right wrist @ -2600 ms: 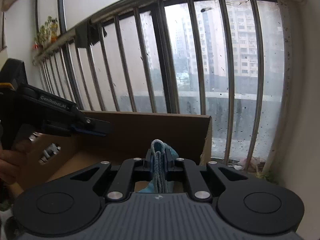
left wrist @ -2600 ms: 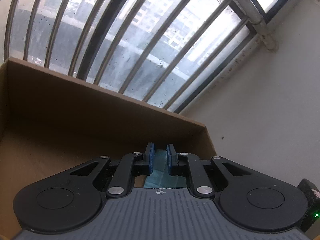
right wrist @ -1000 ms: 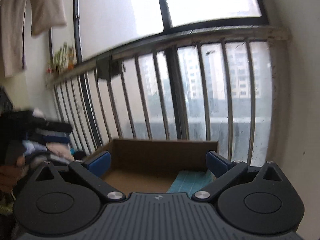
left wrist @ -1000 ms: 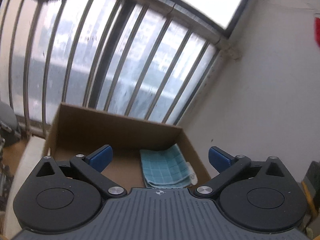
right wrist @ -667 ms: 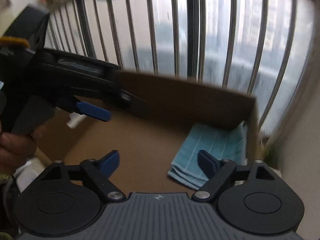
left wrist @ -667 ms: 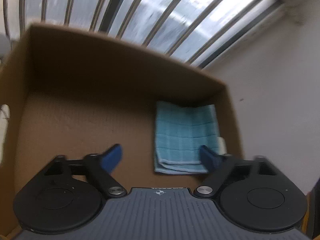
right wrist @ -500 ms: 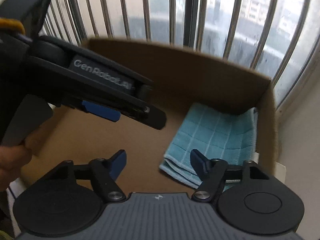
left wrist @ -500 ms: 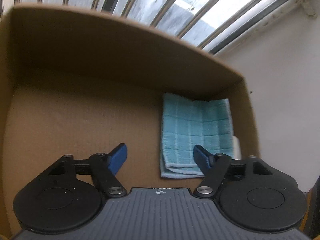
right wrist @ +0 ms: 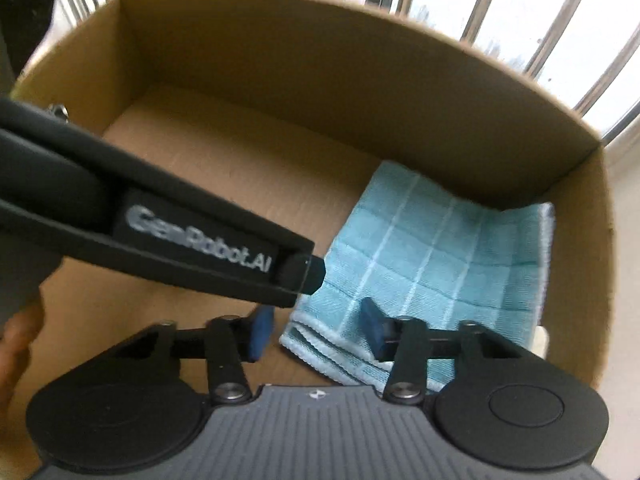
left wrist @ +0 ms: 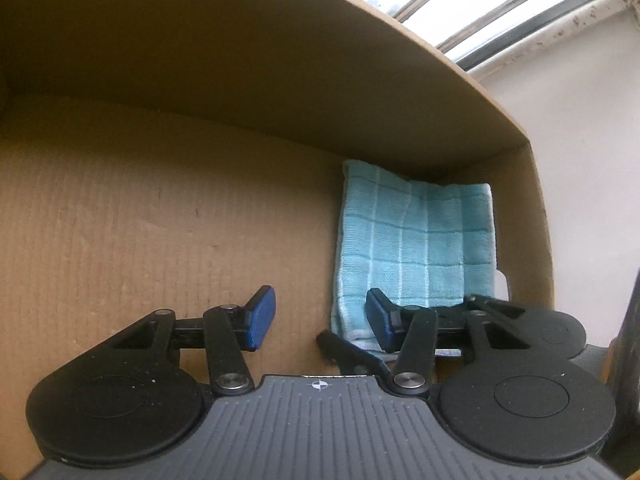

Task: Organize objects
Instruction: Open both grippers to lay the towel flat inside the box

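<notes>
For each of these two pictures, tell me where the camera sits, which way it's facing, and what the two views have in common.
Left wrist view: sits on the left gripper, looking steeply down into the cardboard box; shows its own blue-padded fingers, apart, nothing pressed between them.
Right wrist view: sits on the right gripper, looking steeply down into the box from above its near edge; shows its own open fingers, the left gripper crossing from the left, and part of a hand.
Shared: the box, the folded teal cloth in its far right corner, and the barred window.
</notes>
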Available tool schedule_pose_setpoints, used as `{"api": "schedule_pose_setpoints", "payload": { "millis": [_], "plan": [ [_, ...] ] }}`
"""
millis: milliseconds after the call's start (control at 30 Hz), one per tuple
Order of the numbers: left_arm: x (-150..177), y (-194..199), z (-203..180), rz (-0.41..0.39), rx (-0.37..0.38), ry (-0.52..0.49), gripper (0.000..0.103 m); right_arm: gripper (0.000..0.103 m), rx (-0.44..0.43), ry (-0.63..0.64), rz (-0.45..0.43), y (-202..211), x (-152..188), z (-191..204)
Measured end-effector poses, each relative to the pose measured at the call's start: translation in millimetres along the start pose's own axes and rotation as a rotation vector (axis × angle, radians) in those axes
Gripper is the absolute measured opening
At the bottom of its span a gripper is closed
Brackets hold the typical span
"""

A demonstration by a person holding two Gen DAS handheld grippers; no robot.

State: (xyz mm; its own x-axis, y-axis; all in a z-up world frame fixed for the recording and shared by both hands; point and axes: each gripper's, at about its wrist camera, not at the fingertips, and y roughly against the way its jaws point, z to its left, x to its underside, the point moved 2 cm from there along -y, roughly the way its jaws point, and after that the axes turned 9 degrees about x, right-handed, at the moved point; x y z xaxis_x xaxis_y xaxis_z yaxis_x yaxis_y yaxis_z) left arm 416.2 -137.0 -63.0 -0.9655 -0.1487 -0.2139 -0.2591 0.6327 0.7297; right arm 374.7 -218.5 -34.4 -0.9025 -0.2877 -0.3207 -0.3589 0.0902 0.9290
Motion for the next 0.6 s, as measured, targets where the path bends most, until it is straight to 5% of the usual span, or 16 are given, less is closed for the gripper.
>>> {"api": "schedule_pose_setpoints", "payload": {
  "millis": [267,500,600],
  "plan": [
    [-2,10,1,-0.032,0.007,0.025,0.050,0.024,-0.037,0.116,-0.055,4,0,13],
    [-2,16,-2,-0.058,0.001,0.044,0.051,0.023,-0.071,0.173,-0.072,10,-2,25],
    [3,29,-6,-0.100,0.015,0.056,0.061,0.028,-0.071,0.153,-0.087,18,-2,21]
  ]
}}
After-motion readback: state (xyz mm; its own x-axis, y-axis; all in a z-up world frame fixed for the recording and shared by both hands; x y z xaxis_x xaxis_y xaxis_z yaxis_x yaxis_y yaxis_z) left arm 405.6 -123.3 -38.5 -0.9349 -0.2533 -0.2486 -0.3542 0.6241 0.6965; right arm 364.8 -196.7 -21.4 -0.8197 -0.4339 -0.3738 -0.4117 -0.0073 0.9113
